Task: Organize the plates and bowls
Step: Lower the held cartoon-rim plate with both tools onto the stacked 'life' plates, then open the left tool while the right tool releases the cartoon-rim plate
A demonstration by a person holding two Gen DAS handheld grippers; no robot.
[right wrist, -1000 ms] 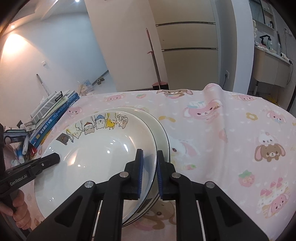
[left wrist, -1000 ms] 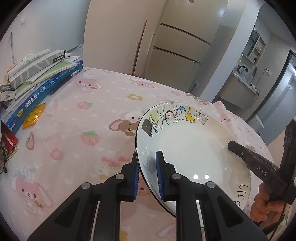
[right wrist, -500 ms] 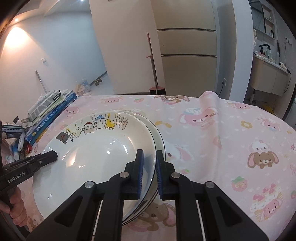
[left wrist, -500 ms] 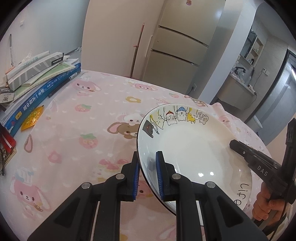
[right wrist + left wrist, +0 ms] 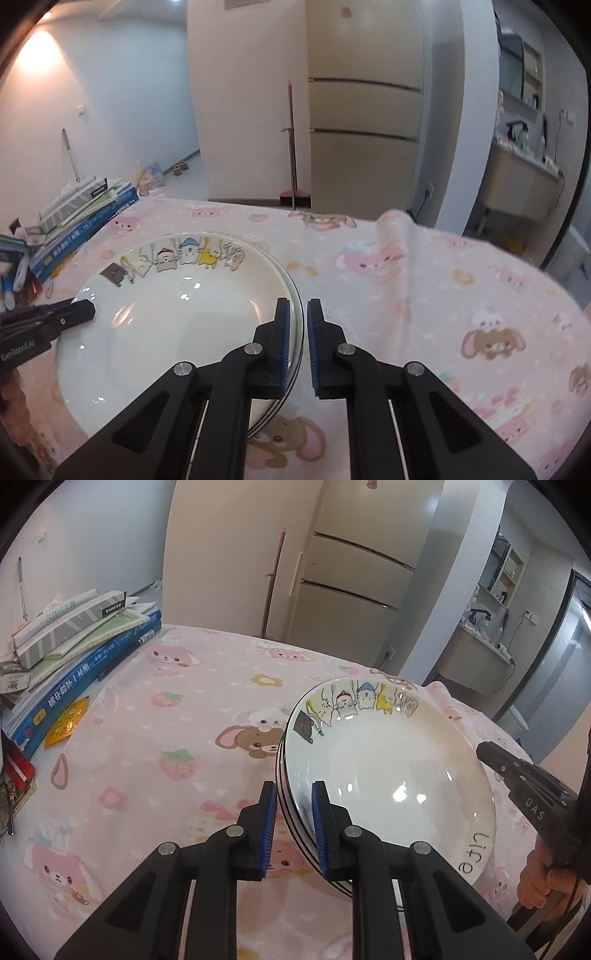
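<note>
A white deep plate (image 5: 388, 768) (image 5: 177, 317) with cartoon animals along its far rim lies on top of a stack of plates whose dark-edged lower rims (image 5: 282, 797) show at its left side. My left gripper (image 5: 293, 784) is shut on the stack's left rim, one blue pad on each side. My right gripper (image 5: 298, 302) pinches the top plate's right rim; its jaws are closing and the pads stand nearly together. Each view shows the other gripper's black fingers (image 5: 517, 779) (image 5: 70, 314) at the opposite rim.
The table wears a pink cartoon tablecloth (image 5: 177, 738) (image 5: 443, 295). A pile of books (image 5: 81, 646) (image 5: 85, 210) sits at the far left, with a yellow packet (image 5: 68, 720) beside it. A hand (image 5: 546, 882) holds the right gripper. A fridge stands beyond the table.
The top plate, which sat offset over the lower plates, now lies squarely on the stack. The right pads have drawn closer together. Both views have tipped up slightly.
</note>
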